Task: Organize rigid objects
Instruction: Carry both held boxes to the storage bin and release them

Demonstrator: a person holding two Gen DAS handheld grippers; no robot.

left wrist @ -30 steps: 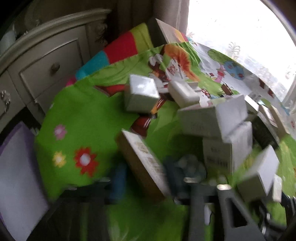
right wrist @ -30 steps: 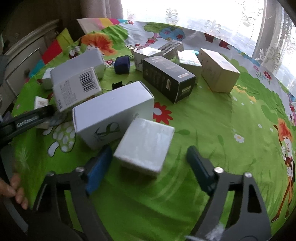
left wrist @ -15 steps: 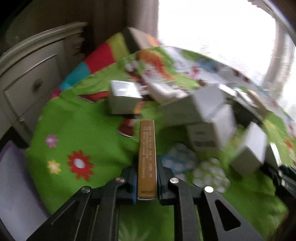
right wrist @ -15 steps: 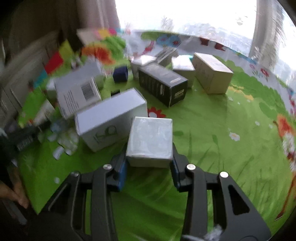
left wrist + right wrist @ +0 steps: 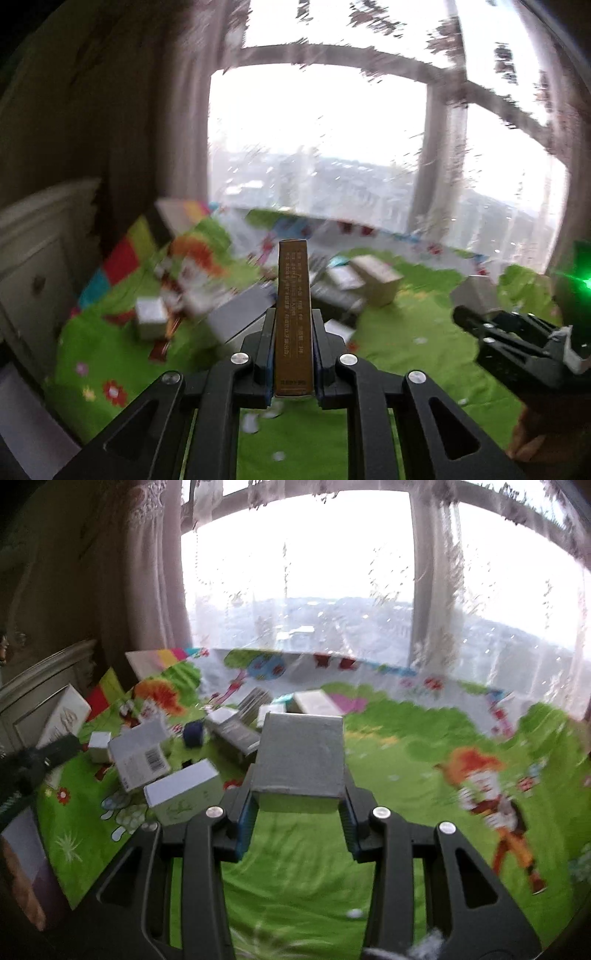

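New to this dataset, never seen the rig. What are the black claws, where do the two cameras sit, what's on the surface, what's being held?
There is no robot: a person holds a two-finger gripper in each hand, and each carries a fisheye camera that looks along its fingers. In the left view, the left gripper is shut on a thin gold-brown box. In the right view, the right gripper is shut on a grey box. Both are lifted above a green cartoon mat, where more cartons lie, such as a white barcode box. Behind is a window.
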